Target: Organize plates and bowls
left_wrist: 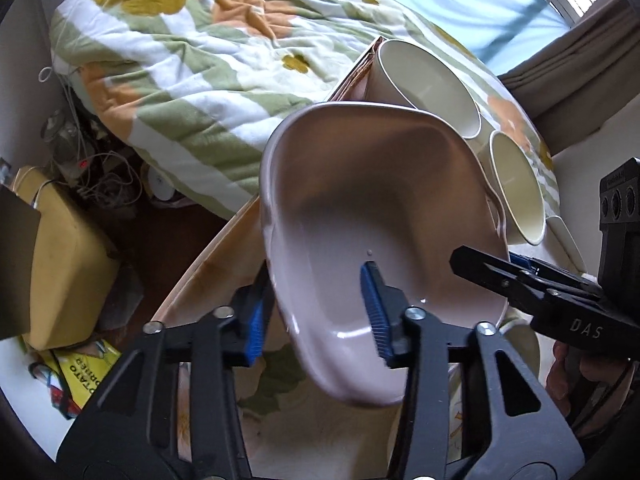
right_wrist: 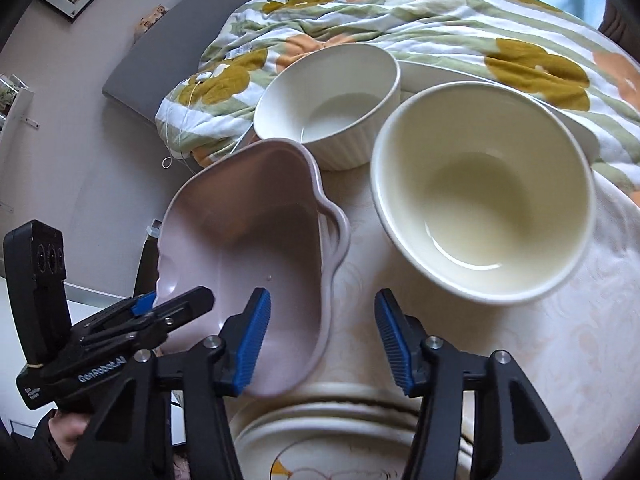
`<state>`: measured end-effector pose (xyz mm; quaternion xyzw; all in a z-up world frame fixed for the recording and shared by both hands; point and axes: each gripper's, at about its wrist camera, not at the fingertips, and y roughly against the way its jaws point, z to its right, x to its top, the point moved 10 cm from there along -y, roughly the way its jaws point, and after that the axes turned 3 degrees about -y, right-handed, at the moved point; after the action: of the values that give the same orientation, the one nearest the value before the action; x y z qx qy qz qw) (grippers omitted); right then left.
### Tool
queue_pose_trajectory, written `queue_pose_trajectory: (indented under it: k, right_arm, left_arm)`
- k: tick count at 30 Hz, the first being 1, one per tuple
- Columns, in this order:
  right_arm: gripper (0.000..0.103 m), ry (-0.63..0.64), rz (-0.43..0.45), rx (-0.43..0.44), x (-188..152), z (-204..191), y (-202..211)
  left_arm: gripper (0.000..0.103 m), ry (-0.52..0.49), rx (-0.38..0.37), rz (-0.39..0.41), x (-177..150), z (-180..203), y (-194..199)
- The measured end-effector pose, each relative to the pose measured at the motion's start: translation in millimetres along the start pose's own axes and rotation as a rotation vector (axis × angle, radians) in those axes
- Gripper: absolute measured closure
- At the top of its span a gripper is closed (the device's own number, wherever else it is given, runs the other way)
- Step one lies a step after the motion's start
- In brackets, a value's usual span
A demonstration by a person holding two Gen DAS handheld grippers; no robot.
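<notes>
The left gripper point(left_wrist: 316, 316) is clamped on the rim of the pink dish point(left_wrist: 380, 216), one blue pad inside the basin and one outside, holding the dish tilted above the table point(left_wrist: 224, 248). The right gripper point(right_wrist: 322, 336) is released, its pads spread with nothing between them; the pink dish sits just left of its left pad. Only the right wrist view shows the stacked plates point(right_wrist: 344, 436) directly below that gripper. Ahead of it stand the cream bowl point(right_wrist: 484, 196) and, farther out, the ribbed white bowl point(right_wrist: 328, 104). Beyond lies the floral quilt point(right_wrist: 460, 20).
</notes>
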<state>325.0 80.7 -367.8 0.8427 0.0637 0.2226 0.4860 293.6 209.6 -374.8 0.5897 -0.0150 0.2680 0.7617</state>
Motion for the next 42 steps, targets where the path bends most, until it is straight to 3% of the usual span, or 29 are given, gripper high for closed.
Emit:
queue_pose_trajectory:
  k: [5, 7, 9, 18, 24, 34, 42]
  right_arm:
    - [0.076, 0.021, 0.007, -0.015, 9, 2, -9]
    - [0.087, 0.036, 0.013, -0.044, 11, 4, -11]
    - [0.09, 0.038, 0.025, -0.058, 11, 4, -11]
    - [0.09, 0.006, 0.088, -0.045, 8, -2, 17]
    - [0.09, -0.036, 0.165, -0.054, -9, 1, 82]
    - [0.09, -0.121, 0.313, -0.115, -84, 44, 202]
    - [0.09, -0.259, 0.377, -0.221, -160, 110, 264]
  left_arm:
    - [0.082, -0.03, 0.006, 0.0, 11, 1, -7]
    - [0.082, -0.052, 0.023, 0.0, 14, 1, -7]
    - [0.082, -0.064, 0.03, 0.005, 16, 0, -6]
    - [0.082, -0.156, 0.047, 0.063, 17, 25, 32]
    - [0.082, -0.239, 0.025, 0.115, 9, 78, 79]
    - [0.082, -0.418, -0.03, 0.163, -59, 206, 135]
    - [0.082, -0.563, -0.154, 0.094, -127, 305, 118]
